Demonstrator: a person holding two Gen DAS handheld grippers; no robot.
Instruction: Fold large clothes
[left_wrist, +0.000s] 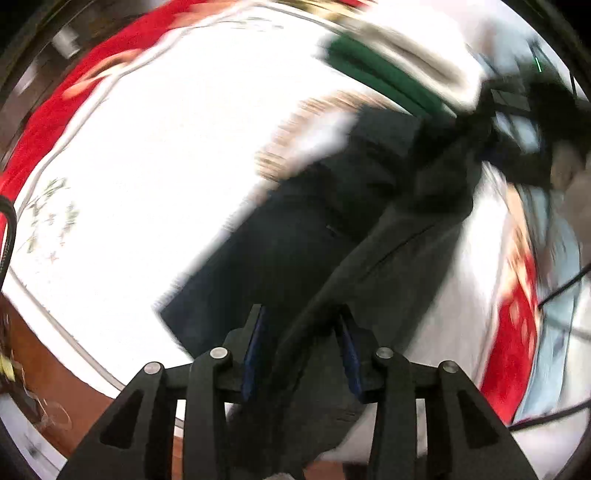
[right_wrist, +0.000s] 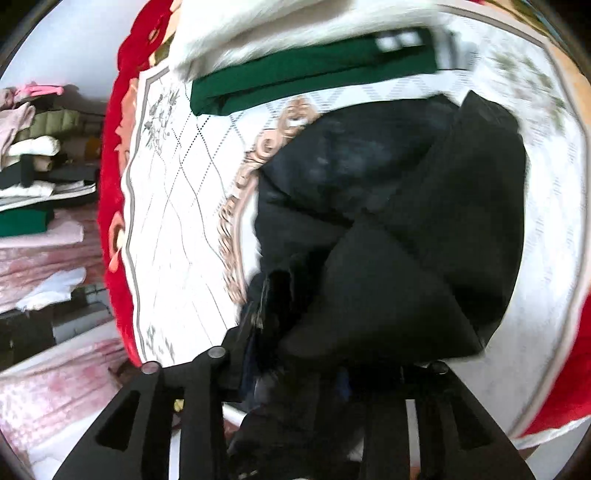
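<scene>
A large black garment lies on a white patterned blanket with a red border. My left gripper is shut on an edge of the black garment, which runs up between its blue pads. In the right wrist view the same black garment is partly folded over itself, and my right gripper is shut on a bunched fold of it. The right gripper's right finger is hidden under the cloth. Both views are blurred by motion.
A folded green garment lies at the far side of the blanket, beside a white fluffy item. It also shows in the left wrist view. Stacks of folded clothes sit on shelves to the left.
</scene>
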